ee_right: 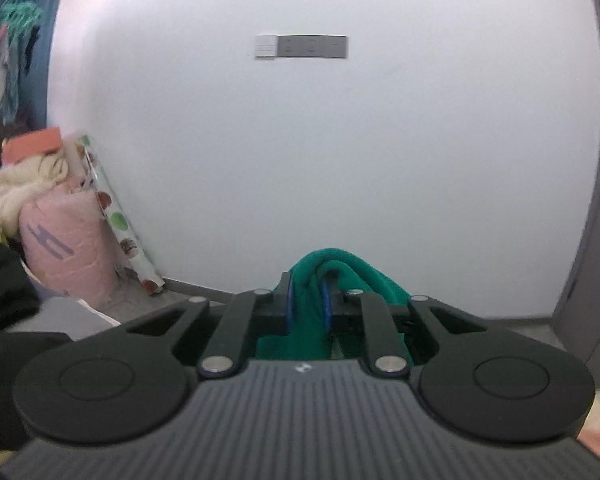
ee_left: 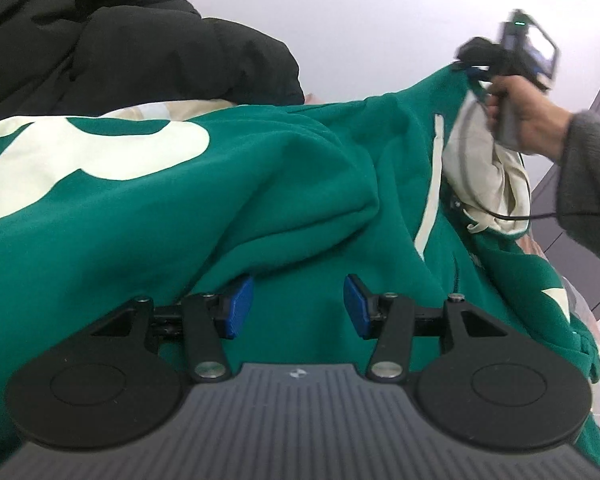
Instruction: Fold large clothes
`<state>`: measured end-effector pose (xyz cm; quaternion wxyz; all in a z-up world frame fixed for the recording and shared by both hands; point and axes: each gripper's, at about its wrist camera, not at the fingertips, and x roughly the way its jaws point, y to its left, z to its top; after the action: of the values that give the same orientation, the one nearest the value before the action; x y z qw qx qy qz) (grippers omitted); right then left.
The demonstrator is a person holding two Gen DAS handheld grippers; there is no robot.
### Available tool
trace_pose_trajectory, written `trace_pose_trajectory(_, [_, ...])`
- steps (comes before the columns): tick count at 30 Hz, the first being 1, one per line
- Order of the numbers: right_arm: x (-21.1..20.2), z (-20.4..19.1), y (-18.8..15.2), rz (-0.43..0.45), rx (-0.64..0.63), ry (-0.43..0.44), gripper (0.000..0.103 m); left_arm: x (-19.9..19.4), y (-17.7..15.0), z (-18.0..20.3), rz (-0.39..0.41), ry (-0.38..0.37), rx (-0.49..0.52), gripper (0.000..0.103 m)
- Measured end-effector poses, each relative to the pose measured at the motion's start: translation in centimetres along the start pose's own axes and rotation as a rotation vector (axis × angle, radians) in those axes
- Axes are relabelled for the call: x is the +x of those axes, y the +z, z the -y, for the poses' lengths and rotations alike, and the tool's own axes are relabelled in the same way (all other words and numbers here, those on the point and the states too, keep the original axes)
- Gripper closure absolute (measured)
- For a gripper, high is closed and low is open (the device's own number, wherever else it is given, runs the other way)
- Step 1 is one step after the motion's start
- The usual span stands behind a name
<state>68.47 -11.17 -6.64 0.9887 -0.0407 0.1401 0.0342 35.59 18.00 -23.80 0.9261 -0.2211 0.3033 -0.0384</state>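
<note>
A lived-in home room, likely a bedroom, is suggested. Clothes on hangers are seen at ten o'clock, a pink bundle topped with cream fabric at nine o'clock, and a switch panel at twelve o'clock on a plain white wall.

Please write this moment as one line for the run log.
garment: green hoodie, unfolded | left gripper: open, above fabric | right gripper: shut on hoodie edge, lifted | step: first fold not done
</note>
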Motion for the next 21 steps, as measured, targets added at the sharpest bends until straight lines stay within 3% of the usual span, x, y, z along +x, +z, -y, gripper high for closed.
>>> trace_pose_trajectory(5, [3.9,-1.1,-2.6,-0.04,0.03,-0.013,0.084,0.7,-0.6,0.4,0.029,0.0,0.014,0.047])
trace_pose_trajectory(9, [3.7,-1.1,-4.5,-0.042,0.093,-0.026,0.078,1.0,-0.7,0.1,0.037,-0.008,-0.018,0.047])
trace_pose_trajectory(10, [3.0,-1.0,-4.9,-0.042,0.115,-0.018,0.075,1.0,-0.6,0.1,0.036,-0.007,-0.019,0.047])
trace_pose_trajectory(11, [2.1,-0.8,-5.3,-0.036,0.135,0.002,0.062,1.0,-0.6,0.2,0.036,-0.008,-0.014,0.047])
trace_pose_trajectory(12, [1.0,-0.6,-5.6,-0.031,0.152,0.024,0.041,0.9,-0.5,0.1,0.035,-0.012,-0.012,0.047])
trace_pose_trajectory(14, [-1.2,-0.2,-6.0,-0.029,0.174,0.029,0.027,0.8,-0.5,0.1,0.03,-0.015,-0.015,0.047])
trace_pose_trajectory(21, [-12.6,1.3,-7.2,-0.092,0.173,0.119,0.029,-0.9,-0.4,1.1,-0.002,0.05,0.041,0.047])
